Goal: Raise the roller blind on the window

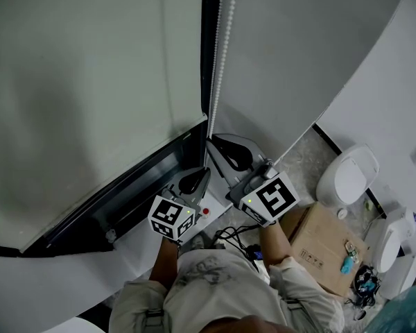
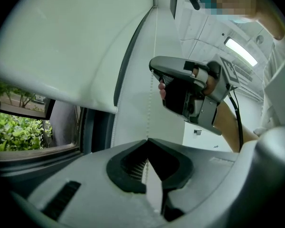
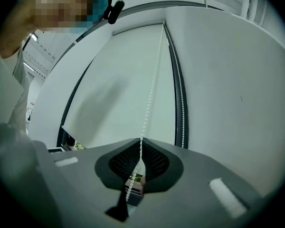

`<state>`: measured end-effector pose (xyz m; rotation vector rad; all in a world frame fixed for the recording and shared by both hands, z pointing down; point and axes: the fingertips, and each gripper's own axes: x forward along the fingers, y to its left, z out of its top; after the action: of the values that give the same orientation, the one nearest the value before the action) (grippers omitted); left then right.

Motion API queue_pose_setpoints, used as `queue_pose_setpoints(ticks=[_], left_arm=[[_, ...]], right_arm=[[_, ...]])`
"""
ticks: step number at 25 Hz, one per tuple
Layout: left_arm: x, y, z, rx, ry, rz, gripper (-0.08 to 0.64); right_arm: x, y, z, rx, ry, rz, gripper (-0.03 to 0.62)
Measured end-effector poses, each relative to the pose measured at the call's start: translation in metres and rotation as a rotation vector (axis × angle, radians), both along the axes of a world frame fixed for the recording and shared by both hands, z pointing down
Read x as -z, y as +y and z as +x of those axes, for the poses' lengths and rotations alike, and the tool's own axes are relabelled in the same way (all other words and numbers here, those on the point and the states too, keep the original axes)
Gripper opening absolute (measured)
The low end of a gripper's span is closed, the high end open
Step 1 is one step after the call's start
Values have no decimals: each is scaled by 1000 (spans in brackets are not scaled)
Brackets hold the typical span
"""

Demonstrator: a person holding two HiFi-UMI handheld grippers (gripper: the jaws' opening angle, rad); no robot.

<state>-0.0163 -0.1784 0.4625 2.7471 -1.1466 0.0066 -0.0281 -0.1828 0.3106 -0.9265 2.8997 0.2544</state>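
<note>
A white roller blind [image 1: 90, 82] covers most of the window; its bottom bar [image 2: 61, 96] hangs a little above the dark sill. Its white bead chain [image 1: 220, 47] drops down the right side of the frame. My right gripper [image 1: 225, 151] is shut on the bead chain [image 3: 152, 84], which runs straight into its closed jaws [image 3: 141, 140]. My left gripper [image 1: 202, 175] sits just below and to the left, its jaws [image 2: 147, 140] shut on the chain [image 2: 156, 56] as well. The right gripper [image 2: 154, 72] shows above it in the left gripper view. A second strand [image 3: 182, 103] hangs along the frame.
The dark window frame and sill [image 1: 125, 193] lie right in front of me. Greenery [image 2: 14, 132] shows through the uncovered strip. A cardboard box [image 1: 326, 245], white rounded units [image 1: 347, 175] and cables [image 1: 236, 238] sit on the floor to the right.
</note>
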Motion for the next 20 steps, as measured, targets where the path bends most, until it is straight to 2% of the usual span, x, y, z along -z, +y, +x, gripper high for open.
queue_pose_setpoints(ticks=[20], left_arm=[[-58,2,-11,0,-37,-120,14]], right_arm=[[-57,4,-10,4,29,-111,21]])
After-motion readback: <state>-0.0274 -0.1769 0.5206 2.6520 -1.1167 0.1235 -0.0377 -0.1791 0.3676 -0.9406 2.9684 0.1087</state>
